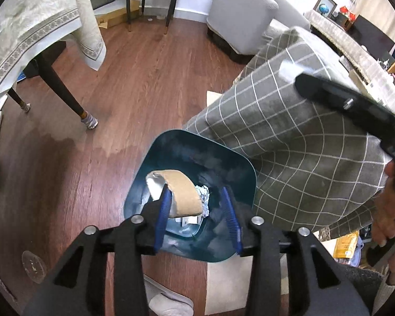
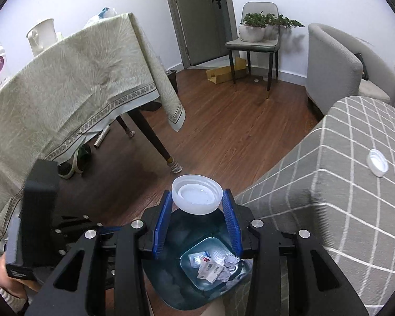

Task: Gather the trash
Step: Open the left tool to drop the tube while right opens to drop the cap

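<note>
Both grippers hang over the teal bin (image 1: 197, 163), which stands on the wooden floor (image 1: 150, 79) directly below their fingertips, against the side of the checked ottoman (image 1: 289, 142). The left gripper (image 1: 197, 208) is spread wide, yet a curled strip of cardboard (image 1: 183, 193) backed with something silvery rests against its left-hand pad (image 1: 163, 210) only, with clear space to the other pad; it looks freshly let go or stuck there rather than gripped. The right gripper (image 2: 197, 210) pinches an upturned clear plastic lid (image 2: 197, 197) between both pads, just above and ahead of the bin's mouth (image 2: 187, 284). To finish the step well, I would bring the lid a little back toward the wrist so it sits squarely over the opening, then part the pads fully and let it fall flat, since a tilted round lid could strike the rim and roll out across the floor. The cardboard probably needs a small shake or tilt to drop off the pad. By count: one bin, one cardboard strip, one lid in the gripper, and a second lid (image 2: 377, 162) lying on the ottoman well off to the right gripper's right, probably still to collect. In the bin there is a wad of crumpled foil (image 2: 230, 260) and at least two small printed packets (image 2: 208, 268); more I cannot separate.
</note>
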A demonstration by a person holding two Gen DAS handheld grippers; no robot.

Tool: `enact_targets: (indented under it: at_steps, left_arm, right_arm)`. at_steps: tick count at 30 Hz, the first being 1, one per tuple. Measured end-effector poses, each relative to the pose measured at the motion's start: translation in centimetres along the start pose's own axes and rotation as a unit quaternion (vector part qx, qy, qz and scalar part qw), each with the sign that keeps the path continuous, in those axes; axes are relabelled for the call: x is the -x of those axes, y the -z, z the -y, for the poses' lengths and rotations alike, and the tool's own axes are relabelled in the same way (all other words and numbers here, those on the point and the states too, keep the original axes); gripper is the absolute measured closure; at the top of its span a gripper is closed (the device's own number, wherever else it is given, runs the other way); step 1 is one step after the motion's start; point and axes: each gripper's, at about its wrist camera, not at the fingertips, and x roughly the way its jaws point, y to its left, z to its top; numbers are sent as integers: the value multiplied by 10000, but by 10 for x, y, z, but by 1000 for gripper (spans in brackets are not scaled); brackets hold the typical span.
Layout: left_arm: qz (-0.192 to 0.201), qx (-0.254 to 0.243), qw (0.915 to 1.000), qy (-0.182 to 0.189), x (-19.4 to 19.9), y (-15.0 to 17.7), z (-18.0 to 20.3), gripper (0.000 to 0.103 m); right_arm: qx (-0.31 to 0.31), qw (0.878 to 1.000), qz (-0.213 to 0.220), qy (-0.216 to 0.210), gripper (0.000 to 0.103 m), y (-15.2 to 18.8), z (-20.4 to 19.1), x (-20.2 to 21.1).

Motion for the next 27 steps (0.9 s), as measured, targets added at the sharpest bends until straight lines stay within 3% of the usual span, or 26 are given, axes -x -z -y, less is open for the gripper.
enact_targets:
  at_steps: [3,7,10,12,14,16,18,23,26,27]
  left_arm:
    - [60,29,10000,8,6,-1,-6,41]
    - [58,32,9998,174,7,-3,-11,41]
    - [66,-105,9998,171,7,-3,-8,51]
    - [24,-176,9997,190,6,-2,-5,64]
    - [-20,-263,9993,248,5,-1,-1,64]
    - [-35,-317,9991,281,5,-1,2,56]
    - [-78,-392,9987,321,4,0,5,65]
    - [-215,-482,9983,238,-2,2,12,64]
    - [-346,-512,9980,133,-8,4,13,50]
    - [-460,-600,9971,83,-11,5,14,66]
  right_arm:
    - [28,10000,-83,6,63,2,-3,-8]
    - [54,9999,-155,46,63,2,-7,-17]
    - [61,9997,-211,87,63,3,-8,-22]
    - [67,9996,-245,107,63,3,-8,-25]
    - [62,9995,-269,120,63,3,-8,-28]
    - [56,9995,-274,131,63,4,-8,-29]
    - [59,9995,-284,138,63,4,-8,-30]
    - [65,9994,-315,148,63,5,-8,-31]
    - [55,9993,-331,171,63,5,-6,-30]
    - [52,9992,-340,181,63,5,-5,-31]
